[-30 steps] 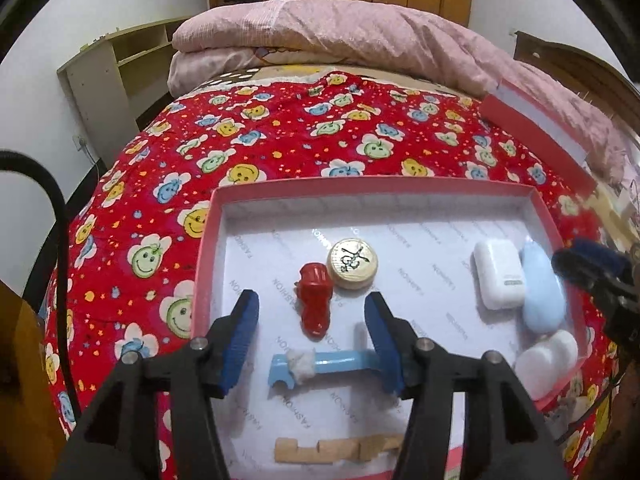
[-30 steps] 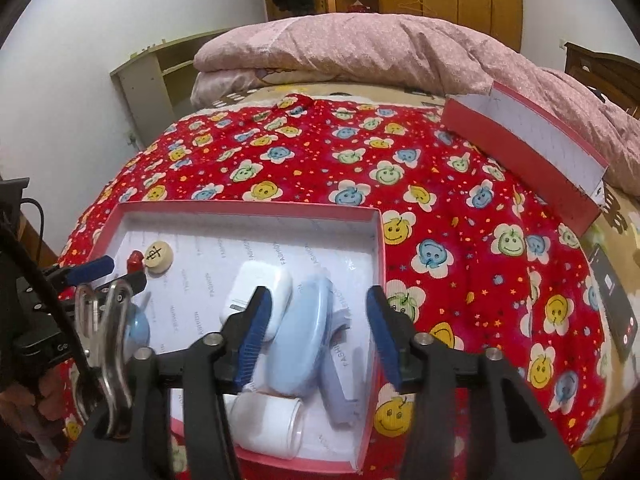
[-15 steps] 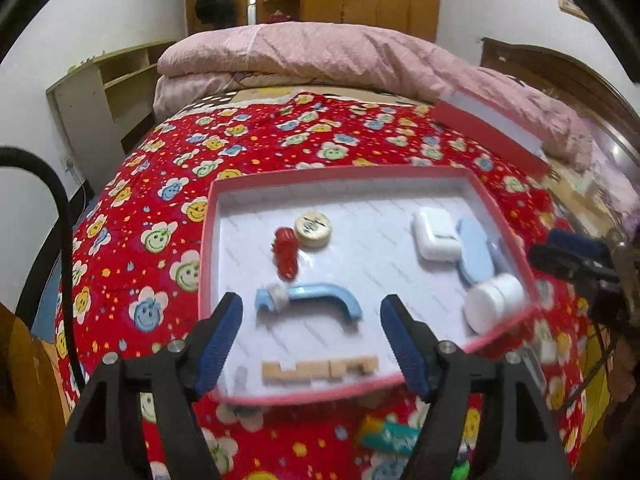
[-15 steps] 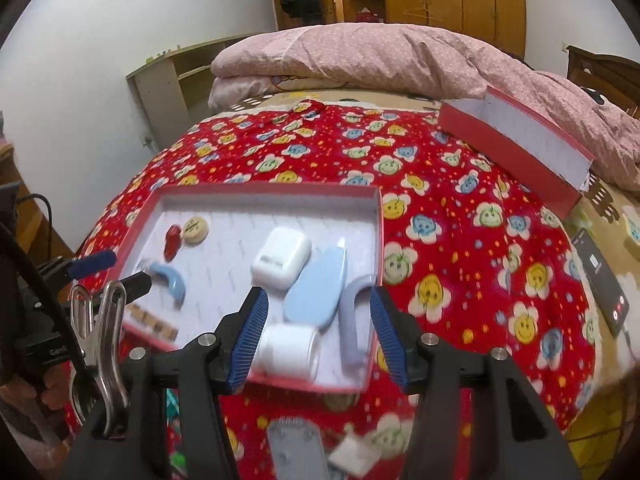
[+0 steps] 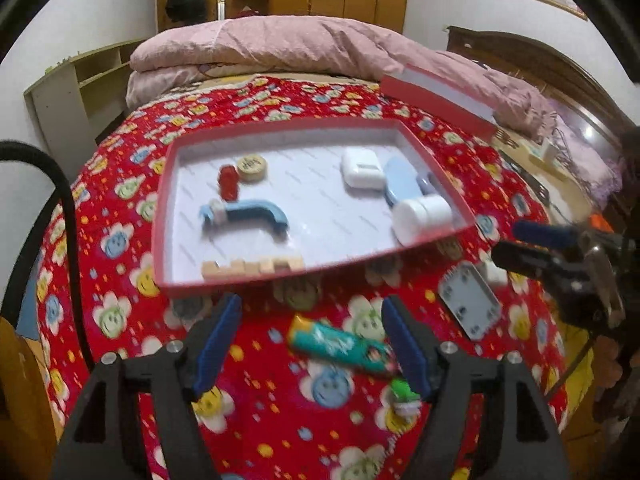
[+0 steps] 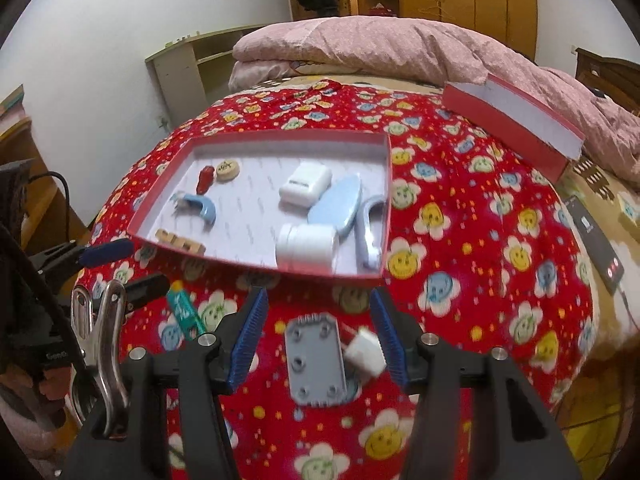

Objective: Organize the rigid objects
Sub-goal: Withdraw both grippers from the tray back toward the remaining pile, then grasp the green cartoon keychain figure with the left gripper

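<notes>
**Reader:** Which step of the tidying is in hand?

**Describer:** The gap between one item and the next. A shallow red box point(image 5: 160, 216) lies on a red flower-print bedspread point(image 5: 132, 184) and already holds a curved blue plastic piece point(image 5: 248, 214), a red figure point(image 5: 228, 182), a round wooden token point(image 5: 251, 168), a notched wooden strip point(image 5: 252, 267), a white case point(image 6: 306, 184), a pale blue oval case point(image 6: 336, 204) and a white jar on its side point(image 6: 306, 246). Three things lie loose on the bedspread, just outside the box's near edge: a teal tube point(image 5: 340, 350), a grey plate with screw holes point(image 6: 316, 360) and a small white plug point(image 6: 366, 352).

**Reader:** And the grippers?

**Describer:** The left gripper point(image 5: 312, 344) hovers with its jaws apart and empty, the teal tube lying between them on the cloth below. The right gripper point(image 6: 318, 338) is likewise parted and holds nothing; the grey plate and white plug show in its gap.

**Reader:** What does the next move call for?

**Describer:** Probably lowering onto a loose item, squaring the pads across its narrow sides, closing, then lifting it over the box wall.

**Reader:** What differs from a second ago?

**Describer:** Both grippers were then over the box. They have pulled back toward the person, bringing the loose items into view. The left jaws, then close around the blue piece, now stand wider, and it lies released.
</notes>
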`<state>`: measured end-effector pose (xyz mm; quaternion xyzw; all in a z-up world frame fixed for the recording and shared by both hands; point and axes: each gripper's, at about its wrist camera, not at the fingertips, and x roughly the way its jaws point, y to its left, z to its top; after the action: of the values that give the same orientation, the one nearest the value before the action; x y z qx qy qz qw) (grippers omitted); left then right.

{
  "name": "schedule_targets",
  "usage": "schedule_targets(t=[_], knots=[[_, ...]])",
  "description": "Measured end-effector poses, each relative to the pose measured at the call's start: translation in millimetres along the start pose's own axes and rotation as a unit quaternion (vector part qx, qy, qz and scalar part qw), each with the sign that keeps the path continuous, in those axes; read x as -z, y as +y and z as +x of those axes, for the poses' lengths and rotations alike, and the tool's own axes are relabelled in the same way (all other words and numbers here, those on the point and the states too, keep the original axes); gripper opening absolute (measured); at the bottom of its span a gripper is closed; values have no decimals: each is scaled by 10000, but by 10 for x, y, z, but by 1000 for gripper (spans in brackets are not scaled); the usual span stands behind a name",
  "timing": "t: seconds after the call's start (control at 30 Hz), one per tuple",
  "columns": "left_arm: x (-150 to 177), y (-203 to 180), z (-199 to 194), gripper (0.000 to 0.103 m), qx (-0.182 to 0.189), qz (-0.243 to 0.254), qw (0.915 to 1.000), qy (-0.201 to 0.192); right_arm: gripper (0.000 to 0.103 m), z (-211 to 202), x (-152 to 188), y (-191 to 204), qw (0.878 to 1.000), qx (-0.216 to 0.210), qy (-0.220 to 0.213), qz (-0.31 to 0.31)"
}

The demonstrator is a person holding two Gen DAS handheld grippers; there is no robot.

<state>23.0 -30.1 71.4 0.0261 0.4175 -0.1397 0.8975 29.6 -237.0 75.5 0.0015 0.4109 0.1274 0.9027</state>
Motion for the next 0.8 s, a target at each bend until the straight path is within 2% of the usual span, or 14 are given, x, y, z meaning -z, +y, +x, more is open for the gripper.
schedule_targets(t=[0.2, 0.33, 0.63, 0.8], knots=[[203, -68, -8, 76, 193, -45, 9996, 178, 54, -52, 247, -41, 10000, 10, 98, 14], [302, -99, -23, 76, 196, -28, 9996, 221, 54, -69, 381, -79, 9999, 12, 135, 89], [406, -138, -52, 76, 288, -120, 9991, 290, 54, -132, 537, -146, 9997, 76, 80, 206], [451, -258, -66, 76, 423, 35, 9987, 282, 54, -147, 599, -161, 9997, 156, 59, 185]])
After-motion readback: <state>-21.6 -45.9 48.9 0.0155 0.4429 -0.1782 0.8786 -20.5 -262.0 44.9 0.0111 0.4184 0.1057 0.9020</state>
